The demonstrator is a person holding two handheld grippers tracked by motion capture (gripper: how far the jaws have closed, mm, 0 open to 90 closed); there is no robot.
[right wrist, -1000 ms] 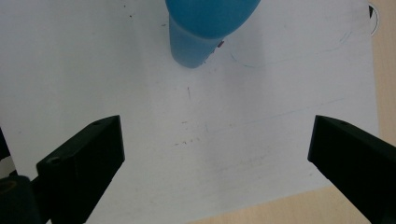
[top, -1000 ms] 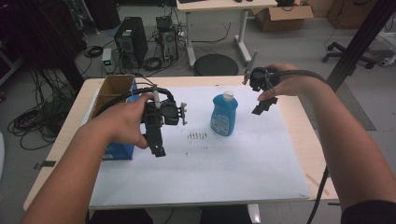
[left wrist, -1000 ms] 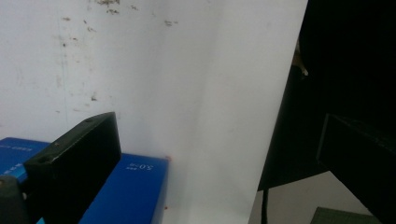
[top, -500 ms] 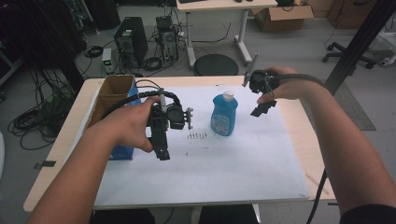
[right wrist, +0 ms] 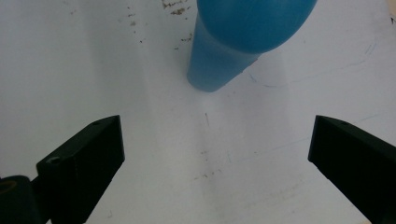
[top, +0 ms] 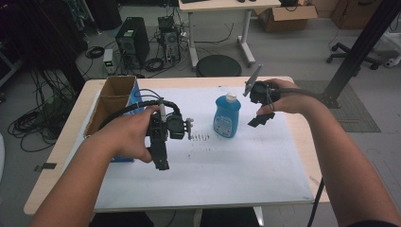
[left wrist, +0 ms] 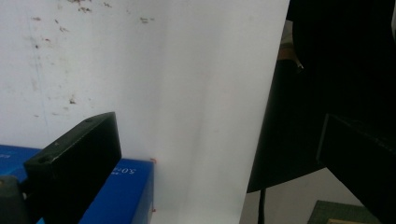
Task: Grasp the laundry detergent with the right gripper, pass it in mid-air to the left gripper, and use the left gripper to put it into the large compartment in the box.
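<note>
A blue bottle (top: pixel 227 117) with a white cap stands upright on the white mat (top: pixel 213 175), slightly behind its middle. My right gripper (top: pixel 261 116) hovers just right of the bottle, apart from it, jaws wide open. In the right gripper view the bottle (right wrist: pixel 243 37) rises ahead of the empty gap of the right gripper (right wrist: pixel 215 130). My left gripper (top: pixel 161 158) is held over the mat's left part, jaws pointing toward the near edge. The left gripper (left wrist: pixel 219 135) is open and empty over the mat (left wrist: pixel 187 93).
An open cardboard box (top: pixel 111 101) stands at the table's left side, with a blue box (top: pixel 124 157) at its near end, also seen as the blue box (left wrist: pixel 121 186) beside my left jaw. Dark specks (top: pixel 198 137) dot the mat. The wooden table edge (top: pixel 61 156) frames it.
My left gripper has drifted slightly toward the near edge. The right gripper has dipped a little beside the bottle. The bottle has not moved.
</note>
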